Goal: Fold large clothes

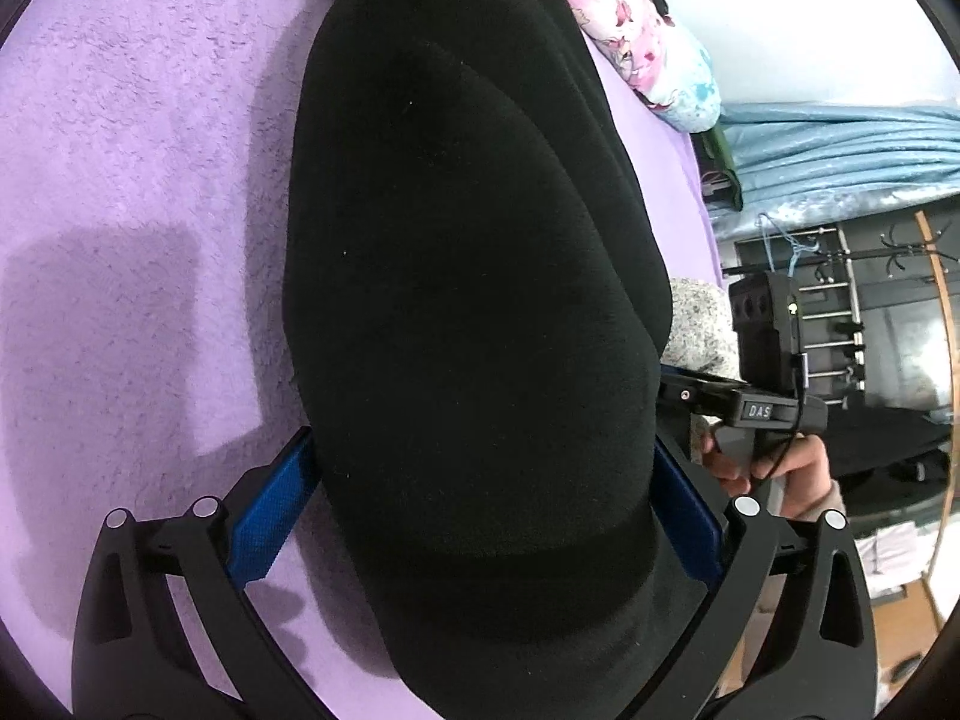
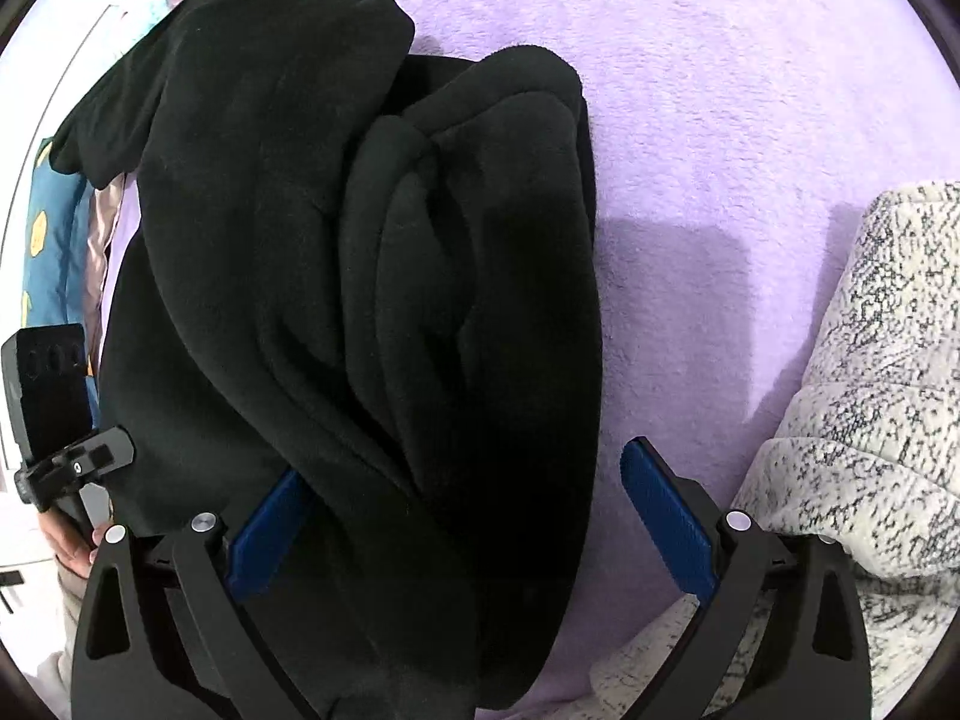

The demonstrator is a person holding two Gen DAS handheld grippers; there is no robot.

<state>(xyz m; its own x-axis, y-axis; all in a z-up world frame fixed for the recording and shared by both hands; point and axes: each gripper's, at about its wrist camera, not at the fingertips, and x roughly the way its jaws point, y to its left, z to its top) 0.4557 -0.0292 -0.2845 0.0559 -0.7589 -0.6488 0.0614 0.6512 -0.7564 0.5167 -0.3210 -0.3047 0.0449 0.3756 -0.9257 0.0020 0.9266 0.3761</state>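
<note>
Straddling black fleece garment on purple blanket.
Left gripper spread wide, gripping nothing; right gripper likewise agape.

Between my left gripper's fingers I see the black garment: thick matt fleece, softly napped, flecked with pale lint. Under it lies the purple blanket, a plush, nubbly cloth with a rough pile. My blue pads look like finely ribbed rubbery plastic; the black finger frames are smooth matt plastic with small shiny metal pins. Just right of my right gripper is a speckled white cloth, coarse and bouclé-like. Far ahead of the left gripper, a pink printed pillow looks smooth, with a slight sheen.
</note>
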